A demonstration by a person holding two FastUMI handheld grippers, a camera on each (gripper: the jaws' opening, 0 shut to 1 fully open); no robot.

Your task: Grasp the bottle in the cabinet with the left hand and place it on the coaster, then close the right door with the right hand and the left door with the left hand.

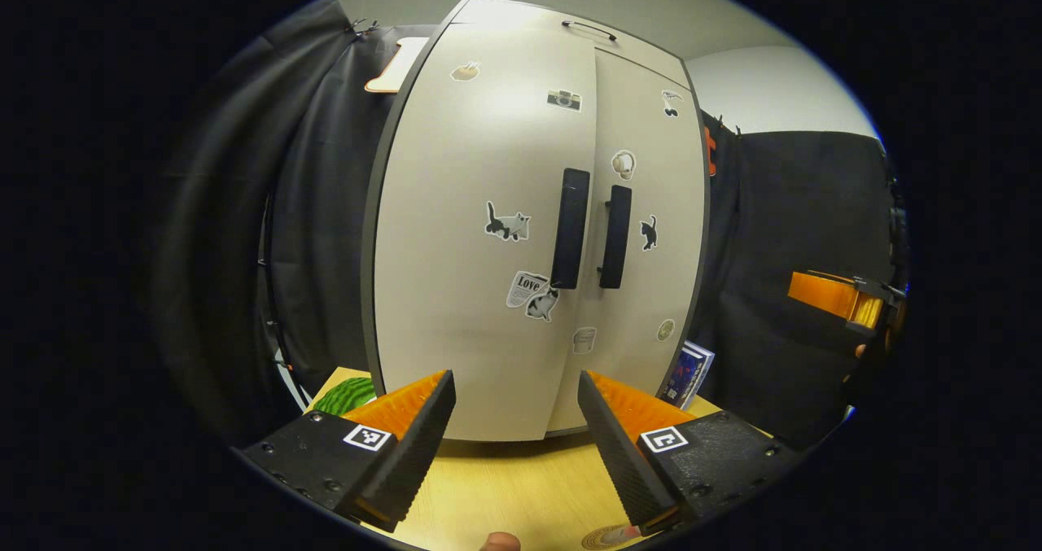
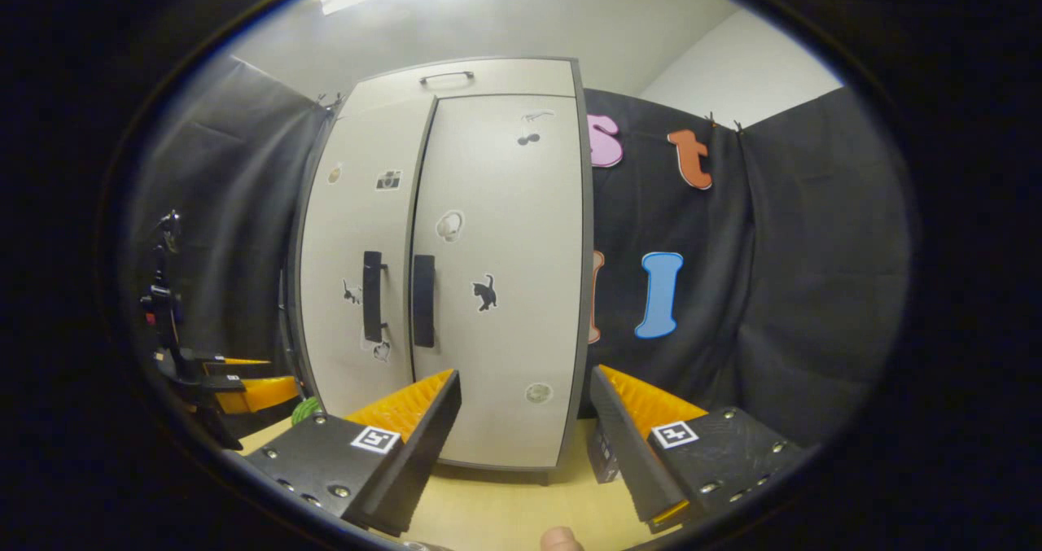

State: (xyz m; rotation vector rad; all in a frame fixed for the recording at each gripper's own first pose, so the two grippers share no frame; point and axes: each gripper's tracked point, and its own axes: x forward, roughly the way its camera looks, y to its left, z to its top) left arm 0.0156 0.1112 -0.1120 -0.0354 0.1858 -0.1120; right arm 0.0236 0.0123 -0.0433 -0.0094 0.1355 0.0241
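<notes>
Left gripper view has the left tool (image 1: 514,421) spread and empty at bottom centre, facing the cabinet (image 1: 488,233), whose left door (image 1: 480,242) and right door (image 1: 647,233) both look shut, handles side by side. The bottle is out of sight, presumably inside; the coaster (image 1: 606,538) peeks at the bottom edge on the worktop (image 1: 505,486). Right gripper view: the right tool (image 2: 525,421) is likewise spread and empty. Judging by this, the doors need opening before any grasp.
</notes>
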